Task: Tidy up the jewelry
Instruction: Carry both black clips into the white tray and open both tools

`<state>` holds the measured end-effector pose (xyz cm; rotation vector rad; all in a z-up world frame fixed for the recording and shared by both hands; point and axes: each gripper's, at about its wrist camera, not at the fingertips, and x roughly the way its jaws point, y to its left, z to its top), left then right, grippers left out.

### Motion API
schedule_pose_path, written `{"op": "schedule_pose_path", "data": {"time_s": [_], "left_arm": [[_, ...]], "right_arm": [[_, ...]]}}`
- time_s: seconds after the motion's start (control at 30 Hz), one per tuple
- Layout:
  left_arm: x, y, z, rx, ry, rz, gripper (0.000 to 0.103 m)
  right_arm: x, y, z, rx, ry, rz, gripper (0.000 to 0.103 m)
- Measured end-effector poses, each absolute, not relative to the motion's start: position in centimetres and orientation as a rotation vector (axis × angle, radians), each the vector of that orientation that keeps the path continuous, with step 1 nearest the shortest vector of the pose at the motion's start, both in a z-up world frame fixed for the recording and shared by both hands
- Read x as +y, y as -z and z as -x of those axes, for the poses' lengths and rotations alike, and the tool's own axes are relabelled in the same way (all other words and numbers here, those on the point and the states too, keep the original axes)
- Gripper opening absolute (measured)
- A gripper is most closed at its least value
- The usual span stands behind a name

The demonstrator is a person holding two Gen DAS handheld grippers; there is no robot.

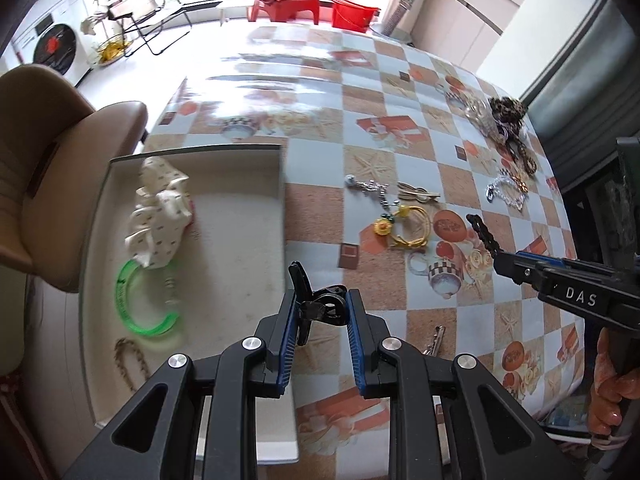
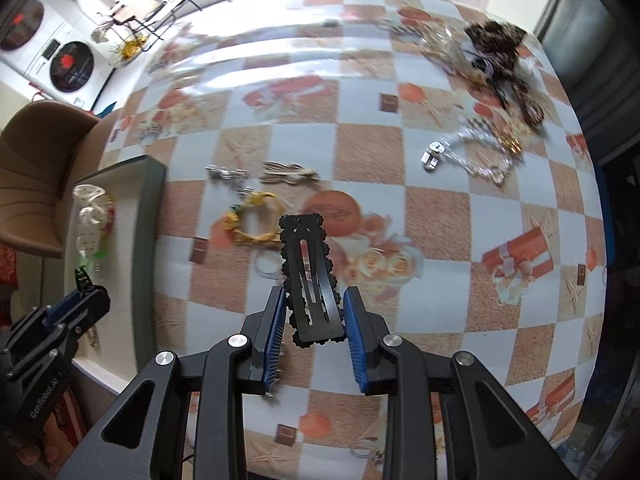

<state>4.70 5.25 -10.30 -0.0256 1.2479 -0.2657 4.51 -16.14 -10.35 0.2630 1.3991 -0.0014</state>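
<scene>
Looking down, I see the checkered tablecloth filling the view, with the pale tray on its left edge as my landmark. Inside the tray lie a spotted white scrunchie and a green bangle. Right of the tray, loose on the cloth, sits a yellow flower hair tie. My left gripper clenches a small black claw clip at the tray's right wall; my right gripper, well right of the tray, grasps a black snap hair clip.
</scene>
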Motion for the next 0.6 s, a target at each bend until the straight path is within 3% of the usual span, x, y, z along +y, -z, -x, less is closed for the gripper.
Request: {"op": "schedule_pose_path", "data": {"time_s": [0.6], "left_arm": [[15.3, 11.1, -1.8, 1.251, 0.093, 0.138, 0.027]], "right_arm": [[-3.0, 7.2, -9.0, 1.336, -0.255, -0.125, 0.032]]}}
